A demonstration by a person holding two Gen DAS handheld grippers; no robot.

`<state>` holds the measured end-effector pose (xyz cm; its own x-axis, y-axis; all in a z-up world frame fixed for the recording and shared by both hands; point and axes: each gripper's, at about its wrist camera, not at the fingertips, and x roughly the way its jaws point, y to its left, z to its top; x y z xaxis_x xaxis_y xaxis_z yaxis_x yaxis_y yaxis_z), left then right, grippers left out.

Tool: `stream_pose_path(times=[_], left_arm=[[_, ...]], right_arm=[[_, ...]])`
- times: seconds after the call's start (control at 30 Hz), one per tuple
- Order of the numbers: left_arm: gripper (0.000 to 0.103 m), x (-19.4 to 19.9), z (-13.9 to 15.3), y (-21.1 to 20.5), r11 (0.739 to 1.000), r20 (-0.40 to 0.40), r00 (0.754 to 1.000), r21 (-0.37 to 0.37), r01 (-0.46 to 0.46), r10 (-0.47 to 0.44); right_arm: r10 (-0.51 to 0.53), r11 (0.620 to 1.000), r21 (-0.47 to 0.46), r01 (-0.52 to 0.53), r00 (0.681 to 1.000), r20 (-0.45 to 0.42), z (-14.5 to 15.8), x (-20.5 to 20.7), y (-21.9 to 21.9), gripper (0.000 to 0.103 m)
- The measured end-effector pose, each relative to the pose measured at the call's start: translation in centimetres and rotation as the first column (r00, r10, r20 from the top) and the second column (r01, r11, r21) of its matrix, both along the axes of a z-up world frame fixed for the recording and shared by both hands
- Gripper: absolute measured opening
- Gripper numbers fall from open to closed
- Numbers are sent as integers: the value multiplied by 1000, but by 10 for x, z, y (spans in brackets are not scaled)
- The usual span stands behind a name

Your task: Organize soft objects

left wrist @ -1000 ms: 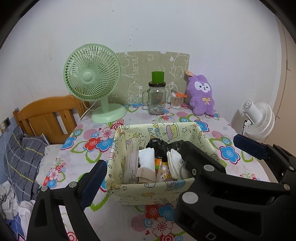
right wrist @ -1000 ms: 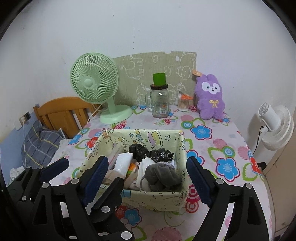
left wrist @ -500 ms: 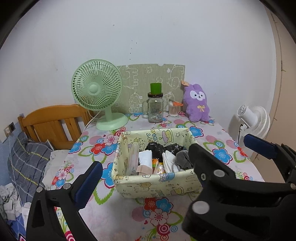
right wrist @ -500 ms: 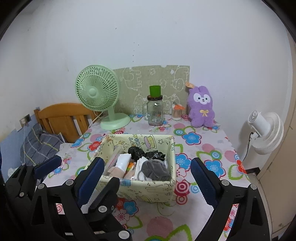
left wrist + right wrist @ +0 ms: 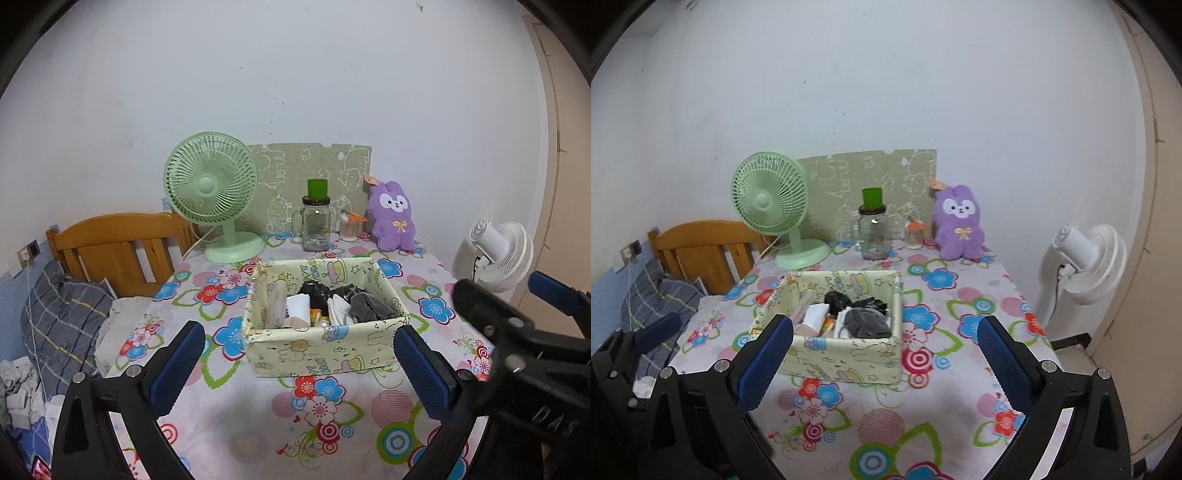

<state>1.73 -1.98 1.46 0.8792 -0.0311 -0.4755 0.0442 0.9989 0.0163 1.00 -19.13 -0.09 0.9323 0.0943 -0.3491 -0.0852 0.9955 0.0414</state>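
At the far left a wooden bed head (image 5: pixel 118 243) stands behind a checked pillow (image 5: pixel 66 314), beside the table (image 5: pixel 266 424) with its flowered cloth. At the back of the table, against the wall, a green fan (image 5: pixel 210 188) stands leftmost, then a glass jar (image 5: pixel 315 229) with a green cup (image 5: pixel 317 188) on its lid, a small swab pot (image 5: pixel 349 229), and a purple plush (image 5: pixel 393 218) leaning upright; a patterned green board (image 5: pixel 310 173) stands behind them. In the middle of the table sits the fabric box (image 5: pixel 314 354), and the soft things are inside it: a white roll (image 5: pixel 297 304) toward the left, black bundles (image 5: pixel 314 291) at the back, a grey cloth (image 5: pixel 369 308) at the right. The left gripper (image 5: pixel 295 365) hovers in front of the box with its blue pads wide apart and nothing between them; the box lies beyond the fingertips, untouched. The right gripper (image 5: pixel 884 354) is just to its right, its jaws still opening and nothing held; in its own view its left pad overlaps the box's near corner, but I cannot tell contact. Off the table's right edge a white fan (image 5: pixel 498 254) stands on the floor near a beige door (image 5: pixel 1145 221).
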Motion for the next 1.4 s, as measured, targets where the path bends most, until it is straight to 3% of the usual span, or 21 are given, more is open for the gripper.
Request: stream_pose_path(times=[0.53,1.4], left_arm=[[103,-34,16,23,999,59,997,-31,-44,46],[103,-39,17,23,998,71,996,-38,-48,51]], right_arm=[[-44,999,14,43,998,49,4,-35,-17,103],[-32,999,20,31,998,48,5,-38,-17,103]])
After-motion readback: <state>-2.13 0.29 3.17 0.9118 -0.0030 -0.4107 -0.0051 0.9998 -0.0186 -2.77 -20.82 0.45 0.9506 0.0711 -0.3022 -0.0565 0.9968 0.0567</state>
